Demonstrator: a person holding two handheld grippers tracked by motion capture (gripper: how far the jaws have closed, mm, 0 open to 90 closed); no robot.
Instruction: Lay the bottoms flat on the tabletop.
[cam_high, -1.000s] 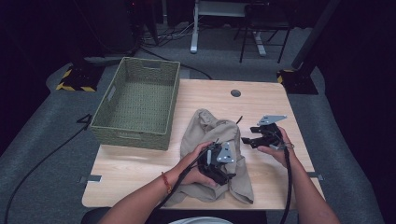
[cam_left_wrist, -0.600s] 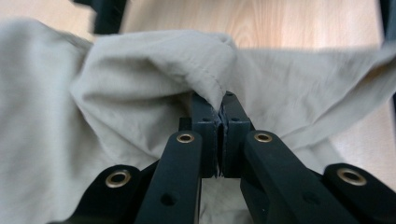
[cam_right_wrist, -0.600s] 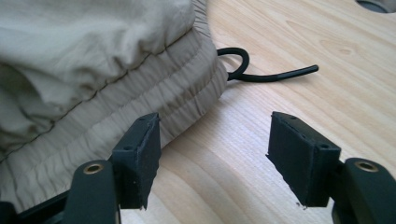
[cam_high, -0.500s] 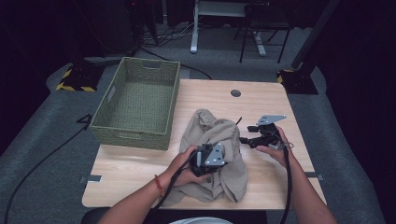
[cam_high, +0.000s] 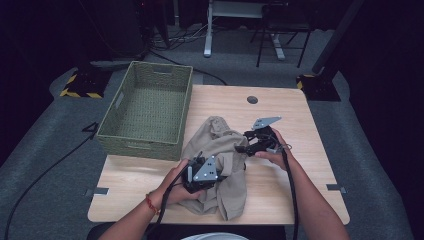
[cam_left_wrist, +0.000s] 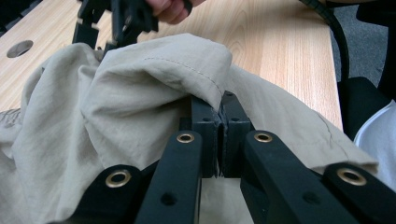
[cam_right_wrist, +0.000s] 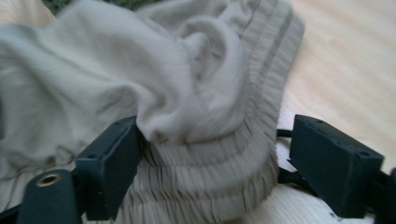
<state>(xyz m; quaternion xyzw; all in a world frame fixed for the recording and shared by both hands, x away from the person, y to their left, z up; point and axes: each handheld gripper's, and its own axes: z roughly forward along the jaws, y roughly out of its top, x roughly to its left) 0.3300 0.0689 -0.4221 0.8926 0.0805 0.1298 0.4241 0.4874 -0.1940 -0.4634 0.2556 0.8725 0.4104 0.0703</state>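
Pale wood tops the bench (cam_high: 310, 165), which stands on grey carpet in a dark room, with cables and metal legs at the far side. Crumpled at the middle of the bench, toward the near edge, lies a beige garment (cam_high: 220, 150); its far end is bunched, and its near end hangs over the bench edge. A green woven basket (cam_high: 150, 107) sits just left of it on the far left corner, close to the cloth.

From above, the left tongs (cam_high: 197, 172) rest on the near part of the garment and the right tongs (cam_high: 247, 145) meet its right edge. The left gripper view adds a stitched hem (cam_left_wrist: 187, 63) folded over the left tongs (cam_left_wrist: 220, 109), which are pressed together, pinching a fold of cloth. The right gripper view brings out a ribbed, gathered waistband (cam_right_wrist: 210, 182) between the right tongs (cam_right_wrist: 215, 154); these have just been opening and stand spread, the left pad against the fabric, the right pad apart from it.
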